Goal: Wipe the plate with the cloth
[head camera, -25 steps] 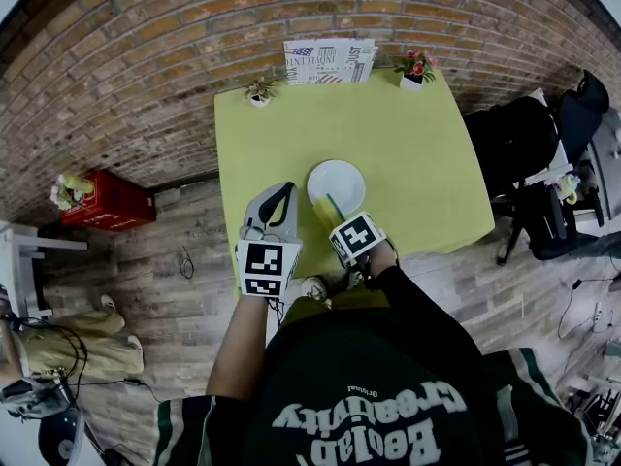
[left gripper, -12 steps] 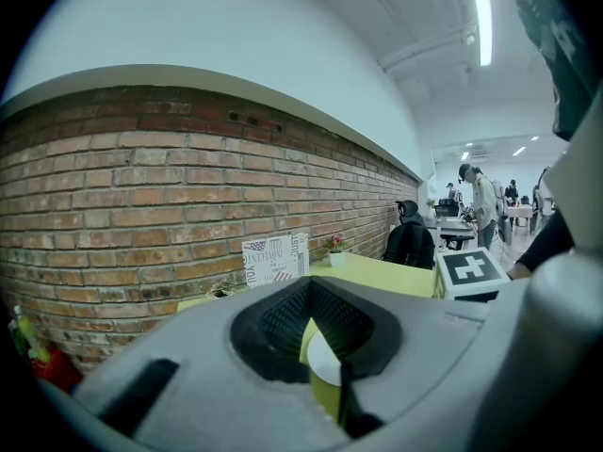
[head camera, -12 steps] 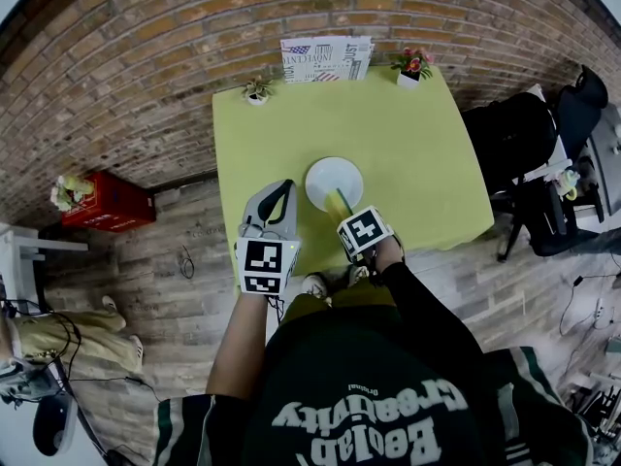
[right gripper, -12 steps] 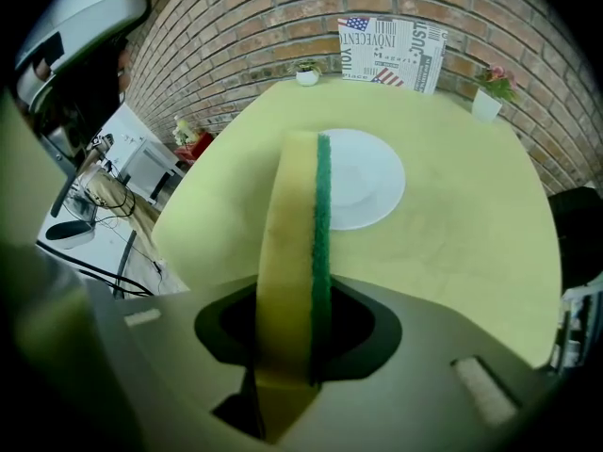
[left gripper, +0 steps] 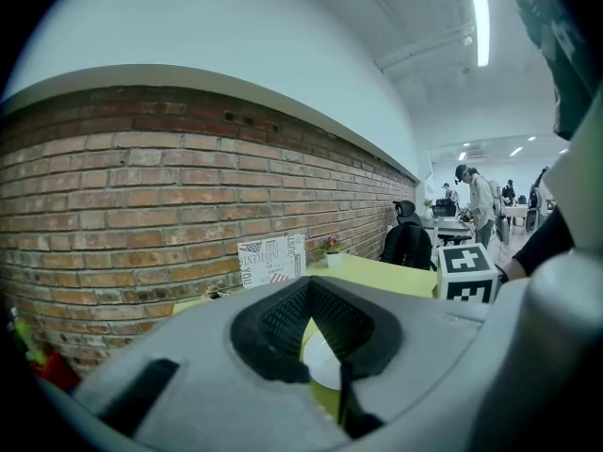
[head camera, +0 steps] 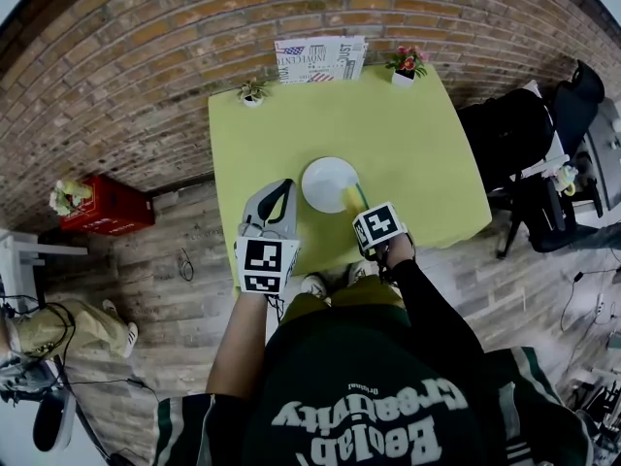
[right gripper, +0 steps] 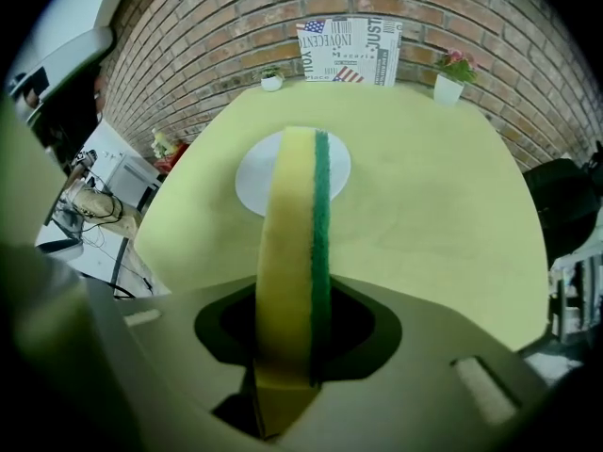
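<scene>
A white plate (head camera: 326, 183) lies near the front of the yellow-green table (head camera: 408, 134). My right gripper (head camera: 359, 210) is shut on a yellow sponge with a green scouring face (head camera: 352, 198), whose tip reaches the plate's right rim. In the right gripper view the sponge (right gripper: 294, 224) stands on edge between the jaws of the right gripper (right gripper: 287, 347), with the plate (right gripper: 252, 175) behind it. My left gripper (head camera: 279, 194) hovers just left of the plate, jaws together and nothing in them. Through the left gripper (left gripper: 322, 326) a sliver of plate (left gripper: 322, 365) shows.
A printed paper stand (head camera: 320, 58) and two small flower pots (head camera: 251, 92) (head camera: 406, 66) line the table's far edge by the brick wall. A black chair with bags (head camera: 514, 144) stands at the right. A red crate (head camera: 102, 202) sits on the floor at the left.
My right gripper has carried the sponge to the right, from the plate's near edge to its right rim. The left gripper has stayed where it was.
</scene>
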Available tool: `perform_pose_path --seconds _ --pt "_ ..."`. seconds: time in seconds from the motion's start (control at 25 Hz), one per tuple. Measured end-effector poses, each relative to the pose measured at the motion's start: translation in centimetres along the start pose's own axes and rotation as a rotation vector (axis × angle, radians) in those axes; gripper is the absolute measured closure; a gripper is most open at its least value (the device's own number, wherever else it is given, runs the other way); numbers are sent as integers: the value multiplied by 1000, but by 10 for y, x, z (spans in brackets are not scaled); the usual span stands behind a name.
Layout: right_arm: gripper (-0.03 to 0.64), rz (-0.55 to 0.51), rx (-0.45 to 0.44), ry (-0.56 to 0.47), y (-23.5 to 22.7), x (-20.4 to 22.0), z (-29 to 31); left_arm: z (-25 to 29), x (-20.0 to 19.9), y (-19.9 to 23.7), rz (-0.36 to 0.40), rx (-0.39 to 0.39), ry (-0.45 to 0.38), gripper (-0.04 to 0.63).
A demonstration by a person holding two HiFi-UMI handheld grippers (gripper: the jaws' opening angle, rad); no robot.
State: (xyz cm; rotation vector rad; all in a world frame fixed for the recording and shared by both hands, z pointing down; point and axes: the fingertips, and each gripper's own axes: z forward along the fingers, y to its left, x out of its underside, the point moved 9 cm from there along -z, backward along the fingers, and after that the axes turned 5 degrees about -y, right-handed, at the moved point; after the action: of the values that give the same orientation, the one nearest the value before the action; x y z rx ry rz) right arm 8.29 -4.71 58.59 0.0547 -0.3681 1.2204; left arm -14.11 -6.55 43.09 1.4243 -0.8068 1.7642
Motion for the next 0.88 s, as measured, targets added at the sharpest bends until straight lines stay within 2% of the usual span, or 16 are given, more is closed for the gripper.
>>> perform_pose_path --seconds 0.28,0.6,0.88 --pt "476 36 28 -6 -14 5 -3 0 -1 -3 7 2 -1 589" --pt "476 16 20 -16 -10 3 -2 -3 1 -4 10 -5 3 589" --pt "476 2 -46 -98 10 -38 -1 -9 3 -2 8 -25 11 589"
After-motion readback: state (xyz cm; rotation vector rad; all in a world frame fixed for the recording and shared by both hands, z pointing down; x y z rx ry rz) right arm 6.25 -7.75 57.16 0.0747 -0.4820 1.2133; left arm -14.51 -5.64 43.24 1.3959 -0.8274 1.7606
